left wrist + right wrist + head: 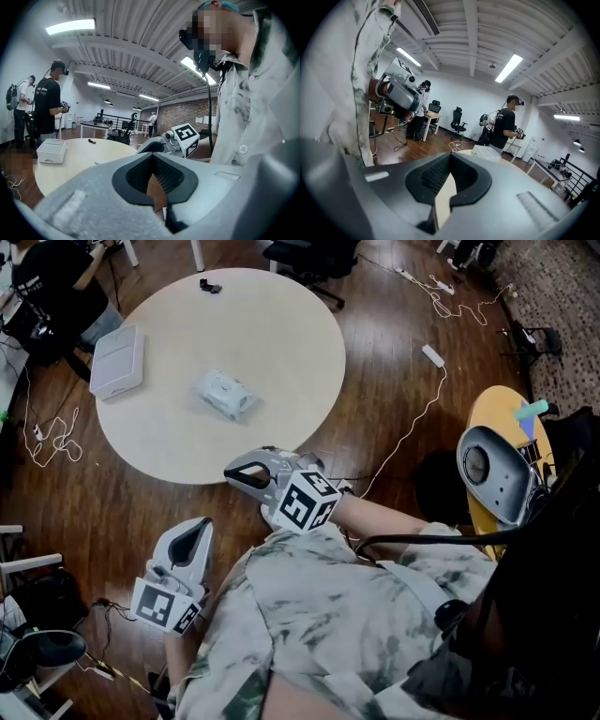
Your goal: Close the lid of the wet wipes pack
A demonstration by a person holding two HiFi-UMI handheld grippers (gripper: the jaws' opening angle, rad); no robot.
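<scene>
The wet wipes pack (228,395), white and crinkled, lies near the middle of the round beige table (291,343); whether its lid stands up I cannot tell from here. My right gripper (236,474) hovers at the table's near edge, well short of the pack, jaws together and holding nothing. My left gripper (198,529) hangs lower over the wooden floor, off the table, also shut and empty. In the left gripper view the jaws (152,176) point across the table (84,150), with the right gripper's marker cube (186,139) ahead. The right gripper view (449,180) faces the room.
A white box (117,362) sits at the table's left edge, also seen as the box (51,150) and the box (487,152). A small black object (210,285) lies at the far edge. Cables (412,427) trail on the floor. People stand beyond the table.
</scene>
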